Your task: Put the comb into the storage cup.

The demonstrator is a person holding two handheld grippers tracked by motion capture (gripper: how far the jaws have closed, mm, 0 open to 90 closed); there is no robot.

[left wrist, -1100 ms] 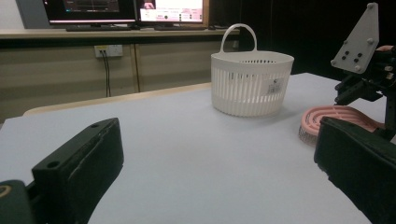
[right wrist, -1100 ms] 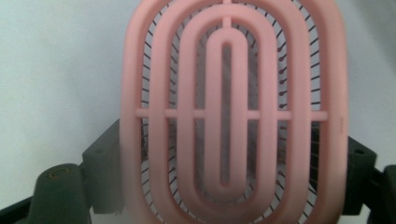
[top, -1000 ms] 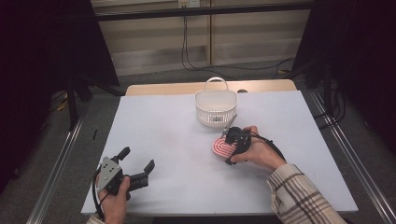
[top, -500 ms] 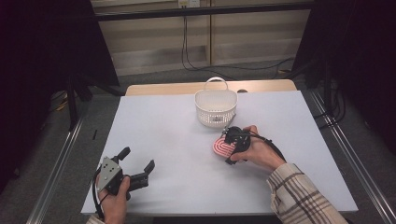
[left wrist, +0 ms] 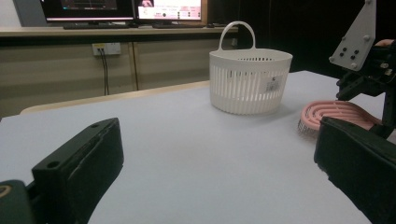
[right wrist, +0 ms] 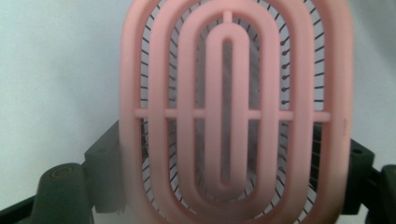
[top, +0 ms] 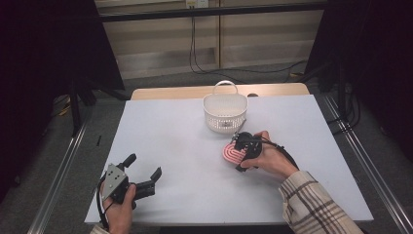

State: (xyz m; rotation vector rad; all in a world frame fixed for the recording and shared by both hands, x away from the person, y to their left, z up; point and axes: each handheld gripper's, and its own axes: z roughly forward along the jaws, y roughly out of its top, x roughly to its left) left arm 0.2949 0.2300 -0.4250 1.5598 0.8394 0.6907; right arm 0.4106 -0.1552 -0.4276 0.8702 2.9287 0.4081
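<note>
My right tool [top: 237,153] sits a little right of the middle of the tabletop [top: 165,136], with my right hand [top: 268,157] wrapped around its body. Between its jaws lies the pink brush [top: 232,153], an oval piece with looped ribs and fine dark bristles underneath. In the right gripper view the brush [right wrist: 233,112] runs lengthwise away from me, and the two black jaws stand against its long sides near the close end, so this tool is pinching the brush across its width. In the left gripper view the brush [left wrist: 332,114] rests flat on the tabletop, bristles down.

The white basket [top: 225,112] stands upright just beyond the brush, toward the far edge of the tabletop, near it but apart from it. Its handle is raised and its slotted wall carries a small label.

My left tool [top: 144,171] is near the front left corner of the tabletop, well apart from the brush and the basket. My left hand [top: 118,204] holds it low over the surface. Its jaws are spread wide with only bare tabletop between them, and they point toward the basket [left wrist: 250,81].
</note>
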